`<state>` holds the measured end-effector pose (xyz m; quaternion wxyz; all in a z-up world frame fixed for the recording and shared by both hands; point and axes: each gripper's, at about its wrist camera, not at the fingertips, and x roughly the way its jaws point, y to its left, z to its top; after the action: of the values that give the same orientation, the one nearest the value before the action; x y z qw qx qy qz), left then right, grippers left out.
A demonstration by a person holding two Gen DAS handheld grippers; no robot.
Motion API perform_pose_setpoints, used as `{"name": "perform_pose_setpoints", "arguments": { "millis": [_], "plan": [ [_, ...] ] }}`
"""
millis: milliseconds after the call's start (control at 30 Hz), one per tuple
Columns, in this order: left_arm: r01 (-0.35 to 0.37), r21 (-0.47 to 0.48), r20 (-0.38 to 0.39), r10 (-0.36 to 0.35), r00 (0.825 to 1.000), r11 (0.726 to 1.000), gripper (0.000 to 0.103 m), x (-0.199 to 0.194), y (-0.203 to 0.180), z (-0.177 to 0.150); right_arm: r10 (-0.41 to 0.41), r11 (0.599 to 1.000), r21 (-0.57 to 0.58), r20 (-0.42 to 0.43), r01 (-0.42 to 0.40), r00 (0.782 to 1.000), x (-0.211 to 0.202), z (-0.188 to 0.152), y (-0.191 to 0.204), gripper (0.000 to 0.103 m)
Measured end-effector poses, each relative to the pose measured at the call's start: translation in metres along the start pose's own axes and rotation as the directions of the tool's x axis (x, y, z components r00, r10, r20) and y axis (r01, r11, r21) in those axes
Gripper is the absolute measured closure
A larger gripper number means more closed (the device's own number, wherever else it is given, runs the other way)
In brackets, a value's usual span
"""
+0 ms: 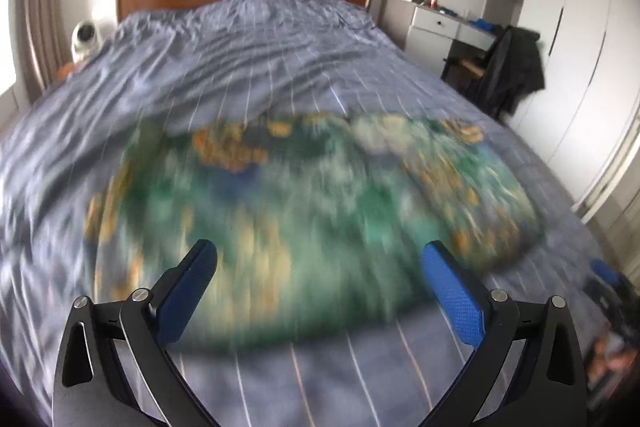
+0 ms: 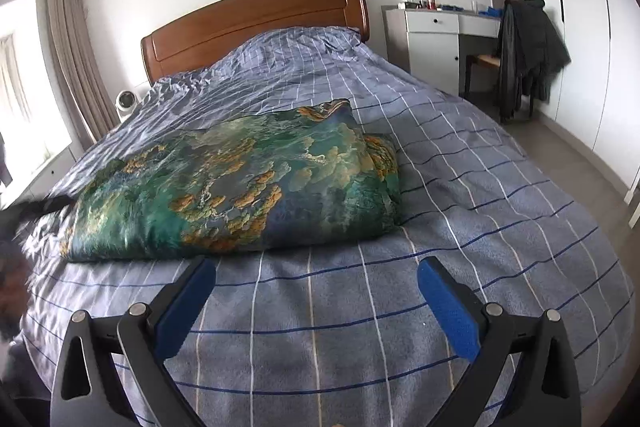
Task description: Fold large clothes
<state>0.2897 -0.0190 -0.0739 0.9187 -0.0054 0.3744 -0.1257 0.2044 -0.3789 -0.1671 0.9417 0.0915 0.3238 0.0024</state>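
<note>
A large garment of glossy green, teal and orange printed fabric (image 2: 236, 183) lies folded into a thick, roughly rectangular bundle on the bed, resting on the blue-grey checked quilt cover with thin white and dark lines (image 2: 460, 195). It sits across the middle of the bed, its long edge running left to right, well short of the curved reddish-brown wooden headboard (image 2: 256, 23) at the far end.

The left gripper (image 1: 320, 259), black-framed with blue textured pads, hangs just above the near edge of the bundle with its jaws spread wide and nothing between them; its view is smeared with blur. The right gripper (image 2: 316, 277), of the same make, is fully spread too, holding nothing, over bare quilt just near of the bundle.

Far right, a dark jacket (image 2: 524, 47) is draped over a chair beside a white drawer unit (image 2: 434, 43). A small white round fan (image 2: 129, 101) stands left of the bed, below beige curtains (image 2: 76, 59)
</note>
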Motion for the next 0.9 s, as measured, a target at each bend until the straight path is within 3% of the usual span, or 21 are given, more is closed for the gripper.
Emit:
{"name": "perform_pose_setpoints", "arguments": {
  "millis": [133,267,367,467,633,767,833,900],
  "plan": [
    [-0.049,0.055,-0.070,0.053,0.996,0.997,0.001,0.060,-0.012,0.031,0.020,0.999,0.027,-0.007,-0.020,1.000,0.003,0.003,-0.004,0.000],
    [-0.079,0.107,-0.143,0.094,0.985,0.991,0.001,0.094,-0.025,0.013,0.044,0.998,0.040,-0.028,-0.043,0.999,0.008,0.000,-0.005,0.000],
    [-0.086,0.185,-0.150,0.115,0.982,0.979,0.001,0.096,-0.038,-0.015,0.054,0.998,0.040,-0.046,-0.052,0.997,0.013,0.000,-0.006,0.000],
    [-0.080,0.205,-0.147,0.112,0.983,0.976,0.001,0.084,-0.042,-0.029,0.073,0.995,0.070,-0.051,-0.069,0.996,0.019,0.006,-0.011,0.000],
    [-0.020,0.246,-0.150,0.058,0.987,0.969,0.001,0.056,-0.052,-0.035,0.165,0.963,0.228,-0.078,-0.144,0.983,0.056,0.019,-0.032,0.000],
    [0.036,0.235,-0.115,-0.009,0.993,0.971,0.001,0.040,-0.059,-0.026,0.218,0.871,0.463,-0.062,-0.165,0.974,0.097,0.013,-0.060,0.000],
    [0.042,0.220,-0.111,-0.017,0.994,0.975,0.001,0.036,-0.059,-0.023,0.256,0.792,0.582,-0.044,-0.184,0.966,0.119,0.010,-0.070,0.000],
    [0.049,0.205,-0.109,-0.027,0.994,0.977,0.001,0.031,-0.057,-0.023,0.244,0.743,0.648,-0.029,-0.167,0.969,0.134,0.010,-0.073,0.000]
  ]
}}
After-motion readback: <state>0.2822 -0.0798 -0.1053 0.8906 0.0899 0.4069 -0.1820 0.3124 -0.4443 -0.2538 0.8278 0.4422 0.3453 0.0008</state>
